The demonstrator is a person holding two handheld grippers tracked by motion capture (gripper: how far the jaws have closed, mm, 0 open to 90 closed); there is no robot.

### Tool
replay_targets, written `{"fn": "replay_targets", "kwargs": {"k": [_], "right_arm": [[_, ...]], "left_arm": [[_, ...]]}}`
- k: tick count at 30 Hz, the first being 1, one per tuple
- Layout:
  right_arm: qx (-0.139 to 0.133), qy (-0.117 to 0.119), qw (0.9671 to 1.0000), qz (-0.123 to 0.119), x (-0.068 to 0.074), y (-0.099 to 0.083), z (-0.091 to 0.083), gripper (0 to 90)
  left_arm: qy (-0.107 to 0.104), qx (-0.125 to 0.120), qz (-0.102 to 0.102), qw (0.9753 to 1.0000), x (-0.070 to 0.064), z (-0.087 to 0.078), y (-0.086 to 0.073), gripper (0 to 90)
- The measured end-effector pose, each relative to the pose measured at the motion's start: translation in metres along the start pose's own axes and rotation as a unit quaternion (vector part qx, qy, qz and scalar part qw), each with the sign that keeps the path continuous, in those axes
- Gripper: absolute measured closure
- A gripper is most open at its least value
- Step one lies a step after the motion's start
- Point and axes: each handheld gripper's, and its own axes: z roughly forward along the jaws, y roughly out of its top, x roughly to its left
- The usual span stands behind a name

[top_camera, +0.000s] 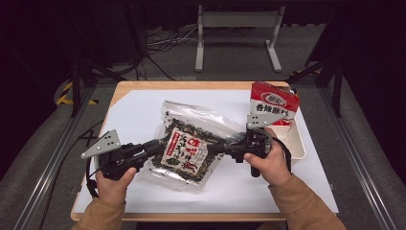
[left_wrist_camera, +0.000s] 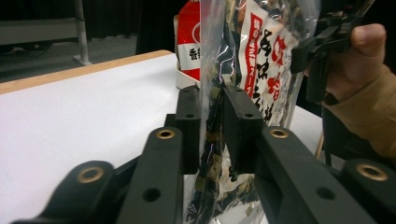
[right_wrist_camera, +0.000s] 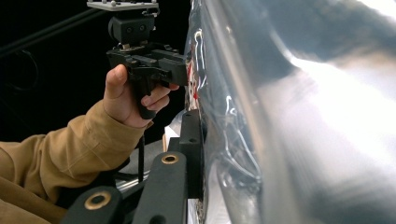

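A clear plastic bag of dark dried food with a red-and-white printed label is held over the middle of the table. My left gripper is shut on the bag's left edge. In the left gripper view its jaws pinch the plastic of the bag. My right gripper is shut on the bag's right edge. In the right gripper view the shiny bag lies against one jaw of the gripper and hides the other. The left gripper grips the far edge there.
A red-and-white carton stands in a white tray at the table's right side, close behind my right hand. A white sheet covers the wooden table. Dark floor, cables and a metal stand lie beyond the far edge.
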Motion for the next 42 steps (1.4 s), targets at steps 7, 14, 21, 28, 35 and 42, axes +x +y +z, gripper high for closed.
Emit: {"fn": "replay_targets", "kwargs": {"k": [7, 14, 21, 28, 35, 42], "right_arm": [[0.017, -0.045, 0.9987, -0.019, 0.005, 0.009, -0.017, 76.5], [0.036, -0.09, 0.9945, -0.041, 0.009, 0.019, -0.042, 76.5], [0.047, -0.131, 0.9889, -0.054, 0.015, 0.032, -0.07, 76.4], [0.059, -0.16, 0.9836, -0.06, 0.02, 0.045, -0.09, 76.4], [0.062, -0.181, 0.9795, -0.062, 0.022, 0.055, -0.105, 76.4], [0.068, -0.202, 0.975, -0.065, 0.024, 0.061, -0.117, 76.4]], "left_arm": [[0.007, 0.008, -0.005, 0.9999, 0.005, 0.001, -0.001, 59.0], [0.034, 0.02, -0.002, 0.9992, 0.012, 0.0, -0.004, 52.7], [0.07, 0.021, -0.008, 0.9973, 0.021, -0.003, -0.009, 46.4], [0.114, 0.041, 0.003, 0.9927, 0.03, -0.004, -0.015, 42.5], [0.148, 0.059, 0.007, 0.9872, 0.04, -0.006, -0.02, 41.2], [0.172, 0.079, 0.01, 0.982, 0.052, -0.006, -0.028, 38.5]]}}
